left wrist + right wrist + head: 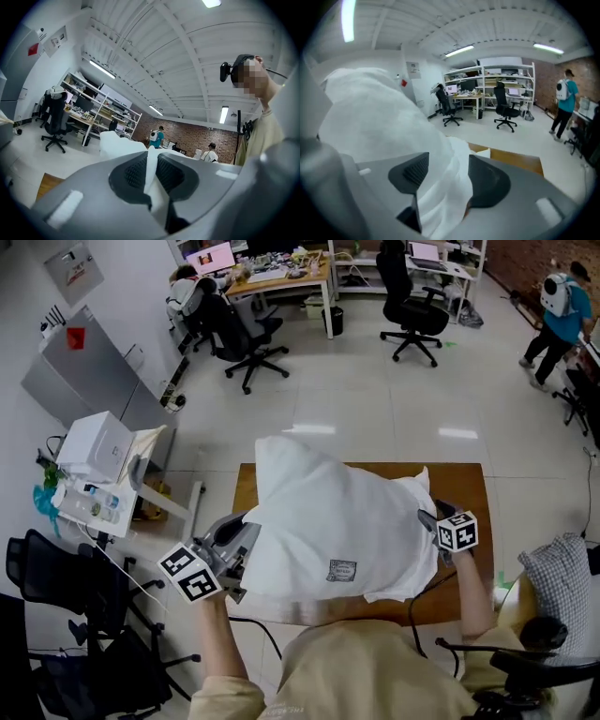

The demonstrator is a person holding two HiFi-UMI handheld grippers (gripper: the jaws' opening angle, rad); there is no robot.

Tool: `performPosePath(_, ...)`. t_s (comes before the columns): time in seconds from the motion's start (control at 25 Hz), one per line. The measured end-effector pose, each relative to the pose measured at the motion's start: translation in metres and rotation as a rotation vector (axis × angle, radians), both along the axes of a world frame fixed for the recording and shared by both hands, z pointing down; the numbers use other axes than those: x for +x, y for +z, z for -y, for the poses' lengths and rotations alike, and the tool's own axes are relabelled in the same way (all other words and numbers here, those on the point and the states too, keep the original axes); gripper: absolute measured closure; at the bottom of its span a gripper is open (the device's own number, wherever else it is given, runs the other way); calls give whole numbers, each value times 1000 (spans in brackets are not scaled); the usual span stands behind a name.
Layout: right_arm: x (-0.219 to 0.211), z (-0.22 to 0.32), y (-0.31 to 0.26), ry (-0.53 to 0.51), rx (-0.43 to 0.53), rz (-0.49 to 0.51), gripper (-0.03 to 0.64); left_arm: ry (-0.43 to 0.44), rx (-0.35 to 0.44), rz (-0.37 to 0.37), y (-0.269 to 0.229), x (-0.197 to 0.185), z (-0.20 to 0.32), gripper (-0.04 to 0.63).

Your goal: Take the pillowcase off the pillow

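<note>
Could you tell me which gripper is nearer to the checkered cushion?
Right. The right gripper is a little left of the checkered cushion; the left gripper is across the white pillowcase, farther left.

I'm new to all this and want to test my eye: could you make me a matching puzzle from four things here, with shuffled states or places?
Things:
1. left gripper
2. right gripper
3. table
4. checked cushion

States or places:
a. jaws apart, pillowcase fabric between them
b. brown wood
c. clamped shut on the pillowcase
d. off the table, to the person's right

Pairs: 1-c, 2-a, 3-b, 4-d
</note>
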State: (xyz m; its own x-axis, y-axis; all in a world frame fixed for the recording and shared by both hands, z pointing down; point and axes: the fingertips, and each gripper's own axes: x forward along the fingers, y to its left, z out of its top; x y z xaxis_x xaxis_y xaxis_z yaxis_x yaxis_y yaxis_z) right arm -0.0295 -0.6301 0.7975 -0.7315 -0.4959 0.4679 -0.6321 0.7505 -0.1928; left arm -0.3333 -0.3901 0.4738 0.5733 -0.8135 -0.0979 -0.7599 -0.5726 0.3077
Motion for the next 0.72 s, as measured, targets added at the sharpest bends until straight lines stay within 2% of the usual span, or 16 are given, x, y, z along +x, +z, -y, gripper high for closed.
performPosePath(0.08,3,-42,-14,-33,14,-3,354,16,15,-2,-15,-9,6,563)
performPosePath(0.28,7,-132,-16,-34,-111,52,354,51,46,-24,-52,-27,26,563)
performPosePath(0.44,-2,-173,39,-57,-116,-104,347,108,81,-40,-71,-27,38,563)
performPosePath(0.52,-7,-187,60,-70,-175,-120,339,124,81,-48,-79,-24,44,563)
performPosePath(0.6,-13,-192,75,-76,-195,-144,338,134,82,-51,-84,-20,47,563)
performPosePath(0.64,-15,-191,83,-73,-189,-165,346,138,84,-55,-85,-19,48,563)
performPosePath(0.72,-16,-189,98,-66,-170,-224,422,138,85,-66,-86,-20,48,563)
